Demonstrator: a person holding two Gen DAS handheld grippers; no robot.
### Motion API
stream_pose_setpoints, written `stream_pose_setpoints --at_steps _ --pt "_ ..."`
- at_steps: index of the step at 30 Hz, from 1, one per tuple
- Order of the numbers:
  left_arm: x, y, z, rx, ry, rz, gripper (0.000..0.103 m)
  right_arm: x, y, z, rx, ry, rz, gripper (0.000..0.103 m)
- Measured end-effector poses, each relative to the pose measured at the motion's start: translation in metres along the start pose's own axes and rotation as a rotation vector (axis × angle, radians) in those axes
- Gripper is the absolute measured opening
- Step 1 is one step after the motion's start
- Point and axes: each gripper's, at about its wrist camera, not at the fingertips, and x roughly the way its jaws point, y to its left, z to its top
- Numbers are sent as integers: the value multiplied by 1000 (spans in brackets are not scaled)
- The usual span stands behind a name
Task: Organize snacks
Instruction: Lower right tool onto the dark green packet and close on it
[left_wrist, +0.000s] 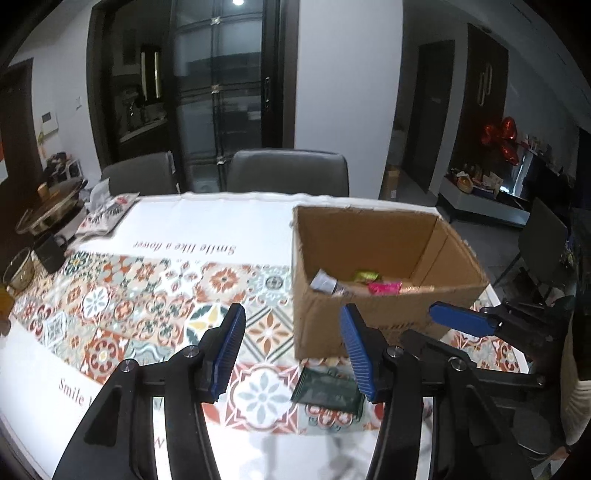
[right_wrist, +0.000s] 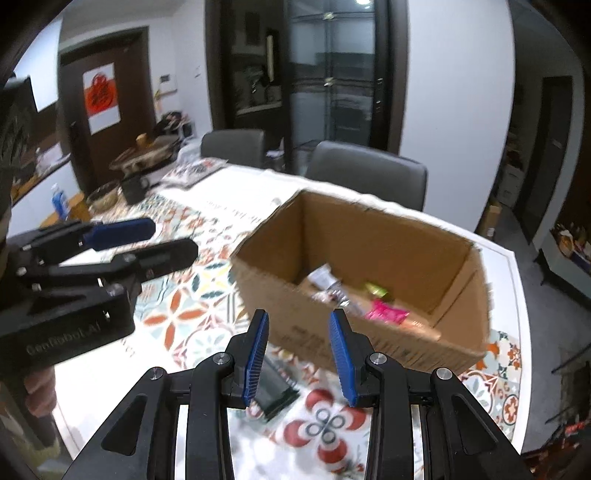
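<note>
An open cardboard box (left_wrist: 373, 314) stands on the patterned tablecloth; it also shows in the right wrist view (right_wrist: 369, 332). Inside lie a pink packet (left_wrist: 384, 287), a green packet (left_wrist: 366, 276) and a silvery packet (left_wrist: 325, 282). A dark green snack packet (left_wrist: 327, 387) lies flat on the cloth just in front of the box, between and below my left gripper (left_wrist: 293, 349), which is open and empty. My right gripper (right_wrist: 299, 354) is open and empty above the same dark packet (right_wrist: 275, 393). The right gripper also shows at the right of the left wrist view (left_wrist: 458, 325).
Two grey chairs (left_wrist: 288, 170) stand behind the table. A pot (left_wrist: 51, 206), a dark mug (left_wrist: 50, 251), a glass bowl (left_wrist: 20, 271) and a patterned pouch (left_wrist: 107, 214) sit at the table's far left. The table edge (right_wrist: 517, 332) runs right of the box.
</note>
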Motion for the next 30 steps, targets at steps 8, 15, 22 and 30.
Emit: stream_pose_setpoints --at_steps 8,15,22,30 --pt "11 16 -45 -48 95 16 55 26 22 -21 -72 106 47 38" --pt "31 26 -82 -80 198 31 55 49 39 -39 -169 197 51 41" --pt "45 27 -97 -95 257 31 55 71 47 -50 -242 286 73 46" --pt "61 24 -106 -98 299 48 55 101 54 -58 -325 352 92 51"
